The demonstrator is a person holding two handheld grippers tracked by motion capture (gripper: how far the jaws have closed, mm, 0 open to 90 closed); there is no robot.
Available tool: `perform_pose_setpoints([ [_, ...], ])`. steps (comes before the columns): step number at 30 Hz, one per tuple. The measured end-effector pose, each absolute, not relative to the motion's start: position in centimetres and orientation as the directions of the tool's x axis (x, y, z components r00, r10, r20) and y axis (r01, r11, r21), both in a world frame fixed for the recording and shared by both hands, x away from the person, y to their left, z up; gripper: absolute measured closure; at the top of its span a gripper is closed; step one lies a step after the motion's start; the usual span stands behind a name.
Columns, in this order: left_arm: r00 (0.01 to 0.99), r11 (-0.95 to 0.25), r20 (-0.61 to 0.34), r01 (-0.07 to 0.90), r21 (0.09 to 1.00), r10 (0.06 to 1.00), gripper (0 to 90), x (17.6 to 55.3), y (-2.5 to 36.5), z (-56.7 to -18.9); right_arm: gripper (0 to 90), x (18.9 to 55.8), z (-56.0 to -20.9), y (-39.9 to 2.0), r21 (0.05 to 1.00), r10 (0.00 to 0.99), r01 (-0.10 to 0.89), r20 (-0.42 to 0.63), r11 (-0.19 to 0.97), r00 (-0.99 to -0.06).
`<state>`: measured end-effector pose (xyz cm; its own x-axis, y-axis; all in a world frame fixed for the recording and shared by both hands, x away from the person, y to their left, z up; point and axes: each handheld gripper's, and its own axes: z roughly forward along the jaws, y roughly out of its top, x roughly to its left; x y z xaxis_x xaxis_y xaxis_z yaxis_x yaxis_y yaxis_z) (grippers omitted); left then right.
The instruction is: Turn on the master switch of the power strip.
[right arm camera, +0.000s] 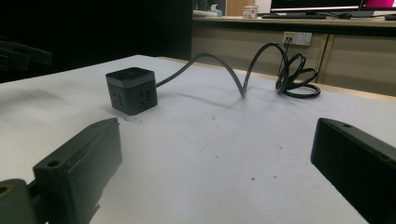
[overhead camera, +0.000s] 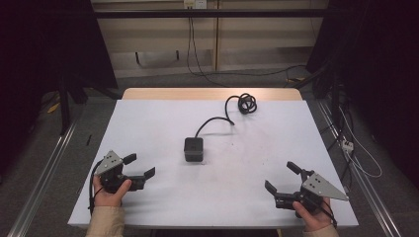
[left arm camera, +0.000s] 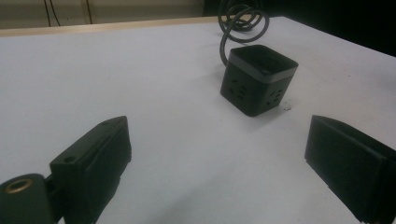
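Cube-shaped power socket (overhead camera: 193, 149) sits near the middle of the high view on the white desk (overhead camera: 148, 128), well apart from both tools, and from there we see just a small dark block with a cable (overhead camera: 213, 121) running toward the upper right of the frame and ending in a coil (overhead camera: 247, 103) near the desk's far wooden edge. In the left gripper view the cube (left arm camera: 258, 79) lies at upper right of centre, and we can make out what the high view cannot: socket holes on its matte side faces and a paler grey band round its top. In the right gripper view the cube (right arm camera: 131, 89) stands at left of centre, its round rubbery cable (right arm camera: 224, 70) arching up off the surface before it drops into the loops (right arm camera: 295, 74) at upper right; small specks and scuffs mark the desk skin. We hold the left tool (overhead camera: 140, 165) at lower left and the right tool (overhead camera: 282, 177) at lower right, each with its blocky black jaws spread wide and gripping nothing.
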<state>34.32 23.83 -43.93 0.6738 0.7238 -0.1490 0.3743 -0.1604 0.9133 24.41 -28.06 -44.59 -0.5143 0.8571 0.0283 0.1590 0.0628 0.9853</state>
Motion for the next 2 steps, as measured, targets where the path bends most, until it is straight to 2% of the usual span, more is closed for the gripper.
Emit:
perform_pose_setpoints([
  [2, 0.673, -0.16, -0.148, 0.374, 0.913, 0.725, 6.8, 34.34, 23.83, -43.94, 1.5, 24.42, -44.6, -28.06, 0.985, 0.857, 0.161, 0.031, 0.061, -0.514],
])
